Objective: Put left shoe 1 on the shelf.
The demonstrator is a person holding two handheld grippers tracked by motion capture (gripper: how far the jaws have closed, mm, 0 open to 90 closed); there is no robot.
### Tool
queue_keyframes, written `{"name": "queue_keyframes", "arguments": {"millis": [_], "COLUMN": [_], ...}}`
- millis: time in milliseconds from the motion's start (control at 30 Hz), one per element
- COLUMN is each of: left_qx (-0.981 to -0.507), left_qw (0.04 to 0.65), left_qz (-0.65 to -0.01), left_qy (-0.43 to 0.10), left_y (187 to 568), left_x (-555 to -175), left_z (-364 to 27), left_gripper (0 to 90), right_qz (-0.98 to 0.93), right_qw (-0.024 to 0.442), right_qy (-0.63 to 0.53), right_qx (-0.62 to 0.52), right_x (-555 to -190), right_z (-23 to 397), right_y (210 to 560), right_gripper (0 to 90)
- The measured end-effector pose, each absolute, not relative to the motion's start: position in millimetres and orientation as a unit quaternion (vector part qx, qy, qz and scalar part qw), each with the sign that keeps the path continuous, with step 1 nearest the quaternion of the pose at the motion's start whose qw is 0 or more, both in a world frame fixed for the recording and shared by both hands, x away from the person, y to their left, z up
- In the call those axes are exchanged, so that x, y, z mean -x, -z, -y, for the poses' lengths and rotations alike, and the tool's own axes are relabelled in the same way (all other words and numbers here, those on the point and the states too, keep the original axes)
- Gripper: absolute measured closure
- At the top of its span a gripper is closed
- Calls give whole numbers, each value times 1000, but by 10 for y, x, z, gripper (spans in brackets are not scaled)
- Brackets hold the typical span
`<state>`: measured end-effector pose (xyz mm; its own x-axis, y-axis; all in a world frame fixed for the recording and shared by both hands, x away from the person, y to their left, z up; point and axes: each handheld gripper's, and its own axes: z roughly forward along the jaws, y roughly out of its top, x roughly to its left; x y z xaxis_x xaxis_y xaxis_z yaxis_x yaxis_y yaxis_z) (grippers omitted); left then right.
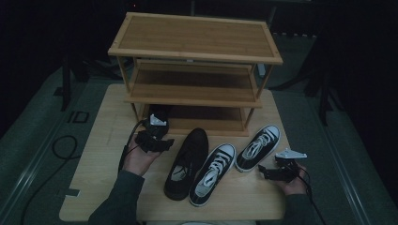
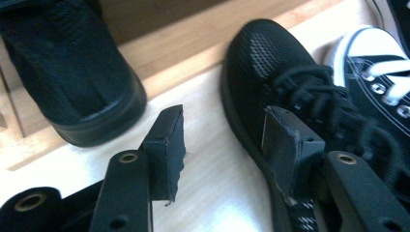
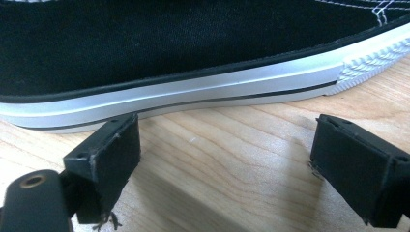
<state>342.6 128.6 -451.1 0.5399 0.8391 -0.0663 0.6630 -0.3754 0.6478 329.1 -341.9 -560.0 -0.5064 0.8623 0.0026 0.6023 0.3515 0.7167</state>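
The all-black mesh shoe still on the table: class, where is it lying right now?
In the high view the black mesh shoe lies on the table, between the left gripper and the nearer sneaker.

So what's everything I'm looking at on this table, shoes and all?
shoe rack: one, light wood, three shelves, far half of table
black shoe on rack: one, left end of bottom shelf
black mesh shoe: one, on table before the rack
canvas sneakers: two, black with white soles and laces, right of the mesh shoe
table: one, pale wood
left gripper: black, open, nothing between the jaws, near the rack's bottom shelf
right gripper: black, open, beside the right sneaker's sole
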Motion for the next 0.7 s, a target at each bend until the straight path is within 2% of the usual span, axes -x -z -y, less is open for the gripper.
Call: {"name": "queue_keyframes", "arguments": {"millis": [400, 633, 700], "left_qx": [-827, -838, -841], "left_qw": [327, 334, 336], "left_qz": [-440, -419, -413], "left_qy": [-123, -107, -98], "left_y": [4394, 4378, 4377], "left_x": [-3293, -3192, -3173], "left_z": [-1134, -1052, -1037], "left_gripper": [443, 444, 473], "right_qz": [-799, -799, -799], "right_qw": [192, 192, 192], "right_qy": [-338, -338, -338], "right_qx": [-458, -459, -459], "right_x": [-3291, -3291, -3290], "right_z": [3419, 3418, 3418], "right_y": [5600, 5600, 5600], "right_gripper": [103, 103, 103]}}
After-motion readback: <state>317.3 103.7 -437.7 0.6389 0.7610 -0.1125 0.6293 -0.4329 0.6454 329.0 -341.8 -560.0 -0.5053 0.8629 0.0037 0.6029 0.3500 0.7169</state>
